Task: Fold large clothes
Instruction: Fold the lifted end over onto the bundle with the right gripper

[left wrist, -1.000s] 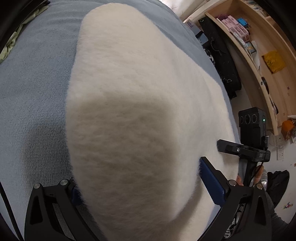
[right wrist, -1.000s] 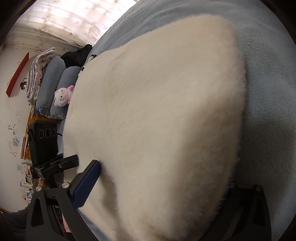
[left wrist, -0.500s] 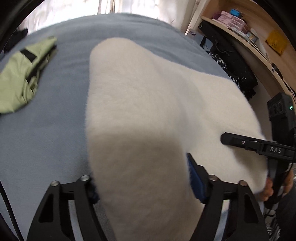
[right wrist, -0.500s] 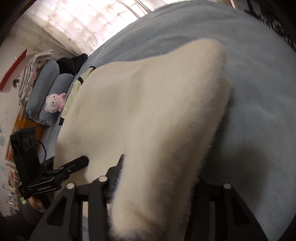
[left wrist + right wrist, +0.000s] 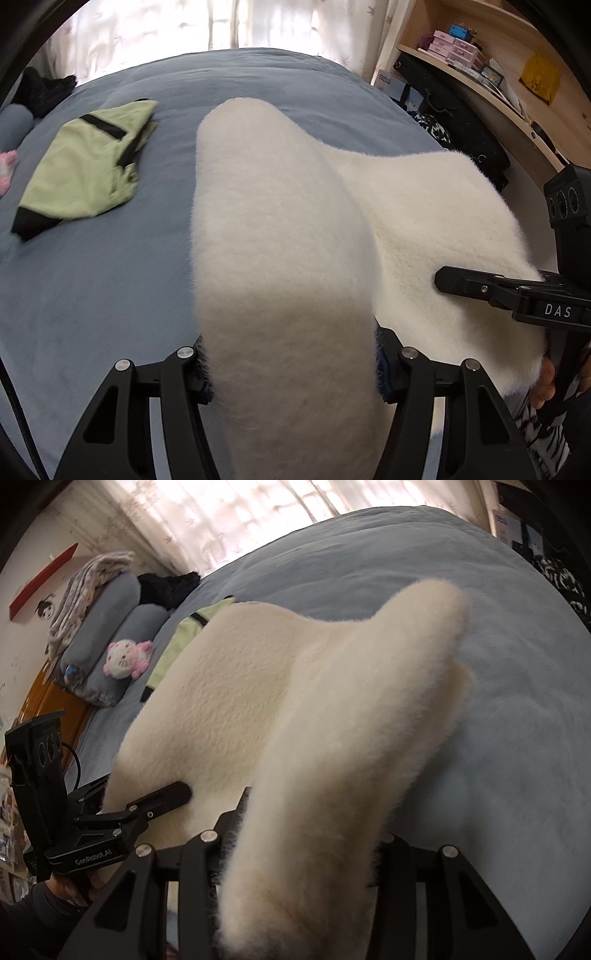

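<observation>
Two handheld grippers are lifting the near edge of a white fleece garment [image 5: 280, 229] off a blue-grey bed [image 5: 92, 295]. The left gripper [image 5: 291, 365] is pinching a thick bunch of the fleece between its pads, and the right gripper [image 5: 299, 853] is clamping another bunch of the same edge, the two standing side by side along that edge. Between them the fabric is sagging in a shallow saddle, its smoother inner face turned up.

From each grip a fluffy ridge is running straight ahead, away from the holder, down to where the far part of the garment is lying on the bed. The long axis is therefore pointing forward from both grippers, and neither looks nearer to the far edge; a fold would likely carry the held edge forward over the resting part.

Beyond the garment, to its left, a green garment [image 5: 88, 170] is lying crumpled on the bed, with a pink-and-white plush toy [image 5: 127, 657] against the pillows [image 5: 110, 627] farther left.
</observation>
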`<state>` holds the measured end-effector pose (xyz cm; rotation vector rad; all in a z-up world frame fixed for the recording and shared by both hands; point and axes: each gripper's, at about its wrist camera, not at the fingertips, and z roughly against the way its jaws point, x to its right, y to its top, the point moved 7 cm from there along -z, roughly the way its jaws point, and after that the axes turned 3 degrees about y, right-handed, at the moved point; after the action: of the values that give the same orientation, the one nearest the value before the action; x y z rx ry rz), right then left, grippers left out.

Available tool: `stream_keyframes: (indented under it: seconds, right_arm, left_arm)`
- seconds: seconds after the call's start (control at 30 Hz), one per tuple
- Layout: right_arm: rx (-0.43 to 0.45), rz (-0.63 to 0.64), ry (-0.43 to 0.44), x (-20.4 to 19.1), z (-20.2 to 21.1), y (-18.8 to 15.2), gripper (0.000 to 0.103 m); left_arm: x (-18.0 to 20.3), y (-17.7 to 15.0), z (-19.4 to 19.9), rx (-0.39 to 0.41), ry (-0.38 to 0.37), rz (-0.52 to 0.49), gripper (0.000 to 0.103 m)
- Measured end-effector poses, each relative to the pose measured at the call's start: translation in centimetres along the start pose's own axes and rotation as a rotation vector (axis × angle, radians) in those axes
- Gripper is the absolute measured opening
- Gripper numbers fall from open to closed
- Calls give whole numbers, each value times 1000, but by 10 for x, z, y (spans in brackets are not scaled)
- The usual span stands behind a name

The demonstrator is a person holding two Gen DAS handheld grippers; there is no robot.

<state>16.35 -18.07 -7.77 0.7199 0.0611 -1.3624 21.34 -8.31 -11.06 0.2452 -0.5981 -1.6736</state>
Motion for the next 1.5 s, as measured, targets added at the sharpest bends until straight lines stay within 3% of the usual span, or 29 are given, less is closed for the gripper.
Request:
stream_keyframes:
  seconds: [0.3, 0.6, 0.77, 1.0, 1.27, 1.5]
  right_arm:
    - [-11, 97, 51, -106, -6, -20, 43]
    - [-1, 211, 134, -219, -41, 17, 43]
    - [22, 245, 174, -266, -71, 66, 43]
    - [82, 256, 204, -293, -115, 152, 43]
    - [150, 221, 211, -289, -178, 240, 43]
    - [171, 159, 215, -268, -246, 289, 43]
  left_arm:
    - [-75, -47, 79, 50, 37, 82, 60]
    - [-182, -37, 139, 123, 122, 154, 60]
    - [-238, 1, 157, 162, 179, 159, 60]
    - [-303, 76, 145, 219, 208, 139, 60]
    - [-353, 166, 91, 256, 223, 63, 60]
    - [-398, 220, 24, 232, 224, 38, 60]
